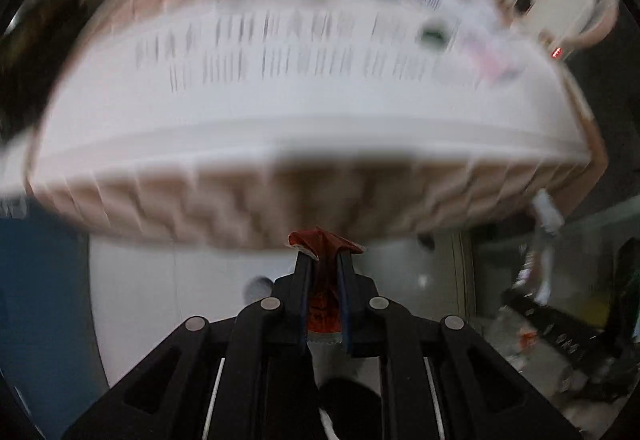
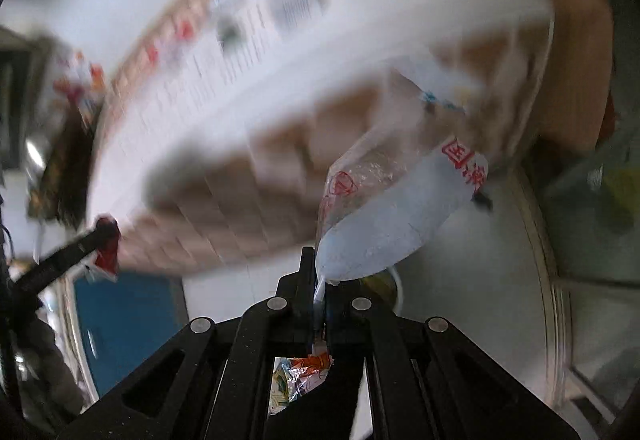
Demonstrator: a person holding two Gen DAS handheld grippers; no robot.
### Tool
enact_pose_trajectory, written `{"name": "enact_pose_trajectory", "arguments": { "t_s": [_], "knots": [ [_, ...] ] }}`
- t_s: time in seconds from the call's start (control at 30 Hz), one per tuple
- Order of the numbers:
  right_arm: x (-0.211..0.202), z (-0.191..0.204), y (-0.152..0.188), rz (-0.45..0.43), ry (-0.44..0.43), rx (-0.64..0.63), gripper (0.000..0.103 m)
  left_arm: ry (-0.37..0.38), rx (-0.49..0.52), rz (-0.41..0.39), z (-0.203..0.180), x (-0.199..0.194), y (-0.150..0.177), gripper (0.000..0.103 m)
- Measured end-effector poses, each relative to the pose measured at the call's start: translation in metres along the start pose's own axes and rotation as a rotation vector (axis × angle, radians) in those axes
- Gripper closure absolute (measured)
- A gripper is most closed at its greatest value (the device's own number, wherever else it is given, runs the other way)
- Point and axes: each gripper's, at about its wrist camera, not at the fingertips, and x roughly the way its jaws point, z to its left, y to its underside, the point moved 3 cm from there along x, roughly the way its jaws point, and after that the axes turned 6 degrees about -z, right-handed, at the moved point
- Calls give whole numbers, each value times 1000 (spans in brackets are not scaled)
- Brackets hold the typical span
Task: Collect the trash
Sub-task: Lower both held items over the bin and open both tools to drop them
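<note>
My left gripper (image 1: 325,252) is clenched on a red wrapper (image 1: 325,242). The pinch sits near the wrapper's crumpled end, so that end pokes past the fingertips while the rest trails back between the fingers. My right gripper (image 2: 320,280) is clenched on the thin edge of a clear bag (image 2: 384,207) with red print. The bag stands out ahead of the fingers and to the right, puffed and light; an edge grip suffices for such a load.

Both grippers point steeply down, past the near edge of the table (image 1: 280,127). The table carries a white printed sheet (image 1: 304,51); its text is too blurred to read. Both pieces of trash are clear of the table top, held off its near edge over the pale floor (image 1: 160,280).

In the right wrist view, my left gripper appears at the left, with the red wrapper at its tip. More crumpled foil (image 2: 300,376) shows under the right gripper; whether it is held I cannot tell.

Judgement: both pickups are complete; the carry to a bin is the next step. No bin is identifiable in either view.
</note>
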Motion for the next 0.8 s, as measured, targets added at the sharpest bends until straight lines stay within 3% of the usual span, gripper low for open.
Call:
{"name": "enact_pose_trajectory", "arguments": {
  "t_s": [0.17, 0.33, 0.5, 0.67, 0.8],
  "knots": [
    [93, -20, 73, 187, -47, -5, 99, 50, -126, 202, 28, 102, 68, 94],
    [217, -51, 145, 377, -118, 56, 99, 100, -276, 390, 68, 239, 132, 94],
    [343, -84, 204, 508, -162, 116, 99, 122, -273, 492, 88, 364, 176, 94],
    [433, -113, 243, 599, -163, 145, 99, 126, -252, 566, 96, 436, 206, 93],
    [467, -131, 254, 629, -141, 178, 99, 108, -215, 601, 94, 450, 212, 88]
  ]
}}
